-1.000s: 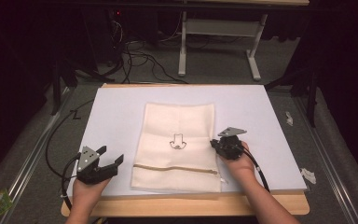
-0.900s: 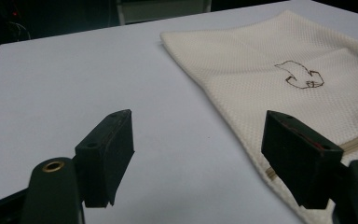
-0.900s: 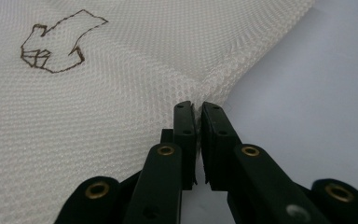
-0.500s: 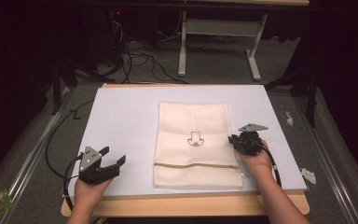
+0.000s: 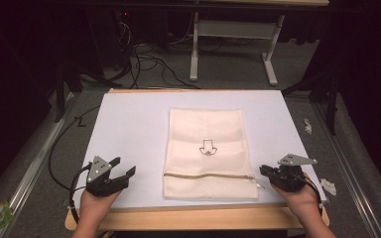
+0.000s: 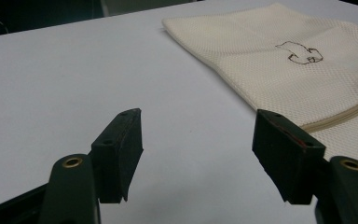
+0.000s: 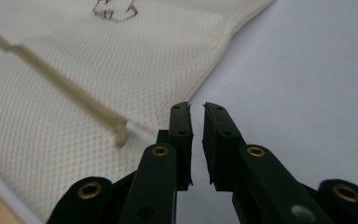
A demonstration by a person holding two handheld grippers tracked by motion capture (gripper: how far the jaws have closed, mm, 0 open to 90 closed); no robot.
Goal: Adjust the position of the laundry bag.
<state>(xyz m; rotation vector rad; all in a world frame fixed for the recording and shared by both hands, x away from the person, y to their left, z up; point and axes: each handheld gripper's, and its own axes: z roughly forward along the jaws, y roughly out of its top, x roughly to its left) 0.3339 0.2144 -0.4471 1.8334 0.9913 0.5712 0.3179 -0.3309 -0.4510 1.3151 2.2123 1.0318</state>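
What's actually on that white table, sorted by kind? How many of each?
Cream mesh bags: 1
Hand-held tools: 2, left tool with jaws apart, right tool with jaws nearly together and nothing between them
Total: 3

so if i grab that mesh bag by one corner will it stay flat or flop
Likely flop: the mesh bag is thin woven netting lying limp and flat on the table. Probably light, since it looks empty. The zipper band may hold slightly straighter.

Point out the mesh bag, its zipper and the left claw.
mesh bag (image 5: pixel 206 130): high view, upper middle of the fabric.
zipper (image 5: pixel 208 175): high view, midway along the tan strip.
left claw (image 5: pixel 122 167): high view, between its spread tips.
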